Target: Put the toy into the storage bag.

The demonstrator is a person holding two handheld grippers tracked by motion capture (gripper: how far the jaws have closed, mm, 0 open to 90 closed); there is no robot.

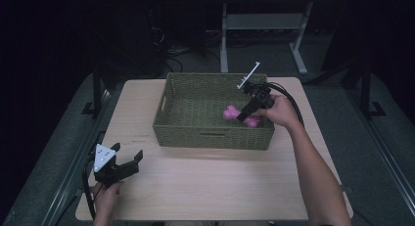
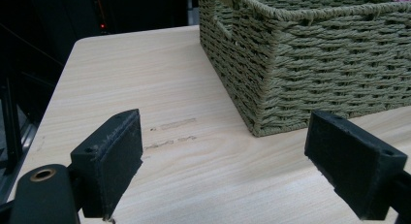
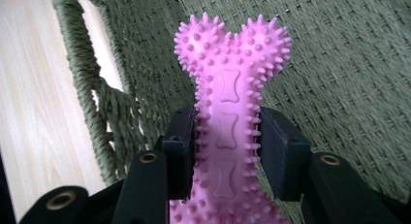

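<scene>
Nearly done, by the look: pink bone toy [image 3: 228, 122] clamped in the right gripper [image 1: 247, 111], low inside the green basket [image 1: 213, 137]. Left to do: letting go. Left gripper [image 1: 128, 162] wide and empty over the table [image 1: 205, 187].

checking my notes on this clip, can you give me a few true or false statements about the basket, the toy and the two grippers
1. The right gripper is clamped on a pink spiky bone toy. True.
2. The toy is held outside the green woven basket, over the bare table. False: it is held inside the basket.
3. The left gripper holds the basket's corner. False: its jaws stand open and empty, short of the basket, over the wooden table.
4. The basket has a handle slot in its side. True.
</scene>
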